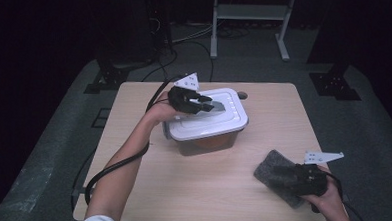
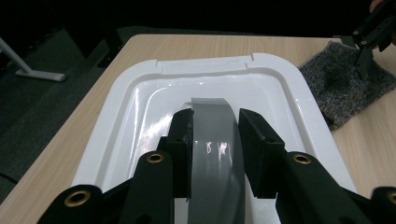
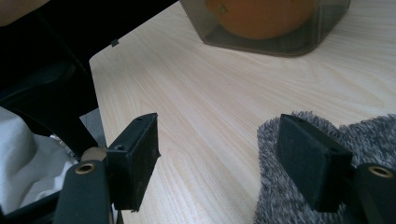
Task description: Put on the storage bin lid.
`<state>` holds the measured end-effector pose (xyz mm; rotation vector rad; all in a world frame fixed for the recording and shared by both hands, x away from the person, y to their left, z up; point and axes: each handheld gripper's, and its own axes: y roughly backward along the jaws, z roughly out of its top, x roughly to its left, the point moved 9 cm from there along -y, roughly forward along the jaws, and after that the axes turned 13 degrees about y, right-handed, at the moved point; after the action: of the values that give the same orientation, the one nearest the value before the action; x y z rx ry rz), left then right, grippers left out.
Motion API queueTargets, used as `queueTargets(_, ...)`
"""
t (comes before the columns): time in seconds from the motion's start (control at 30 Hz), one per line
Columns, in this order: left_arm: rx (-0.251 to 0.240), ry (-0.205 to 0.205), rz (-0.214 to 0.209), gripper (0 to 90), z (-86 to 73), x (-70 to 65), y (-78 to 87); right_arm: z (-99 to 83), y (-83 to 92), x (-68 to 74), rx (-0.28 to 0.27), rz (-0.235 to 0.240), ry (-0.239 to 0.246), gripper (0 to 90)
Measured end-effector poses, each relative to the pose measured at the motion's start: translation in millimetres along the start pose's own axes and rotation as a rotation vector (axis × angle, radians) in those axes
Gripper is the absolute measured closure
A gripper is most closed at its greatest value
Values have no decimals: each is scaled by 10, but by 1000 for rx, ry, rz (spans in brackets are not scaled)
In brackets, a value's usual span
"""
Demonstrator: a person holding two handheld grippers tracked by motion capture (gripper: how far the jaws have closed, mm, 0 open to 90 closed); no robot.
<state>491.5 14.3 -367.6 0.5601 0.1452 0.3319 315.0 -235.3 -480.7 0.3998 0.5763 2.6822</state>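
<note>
Left gripper (image 2: 215,140) is clamped on the grey handle (image 2: 215,140) of the white lid (image 2: 140,98), which sits on the container (image 1: 207,141) mid-table. Right gripper (image 3: 233,163) is held spread wide over the grey cloth (image 3: 299,205), pinching nothing. If the handle gets pulled at an angle, the whole box could be dragged along instead, since nothing braces it. Orange contents (image 3: 261,16) are blurred through the tinted wall, can't be identified.

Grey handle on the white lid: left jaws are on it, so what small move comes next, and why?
Probably lift straight up a little. The left gripper has its jaws closed on the grey arched handle of the white plastic lid, which still sits on the clear box holding something orange. The right gripper is open by the grey fuzzy cloth.
</note>
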Motion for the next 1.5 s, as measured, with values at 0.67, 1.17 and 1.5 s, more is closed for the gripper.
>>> queueTargets(0.67, 25, 10, -11, 667, -96, 27, -102, 0, 1, -1, -1, 2, 1, 289)
queueTargets(1.17, 20, 5, -22, 595, -94, 10, -81, 6, -2, 1, -1, 4, 1, 289)
queueTargets(1.5, 22, 14, -21, 545, -94, 0, -41, 12, -10, -15, -3, 7, 1, 289)
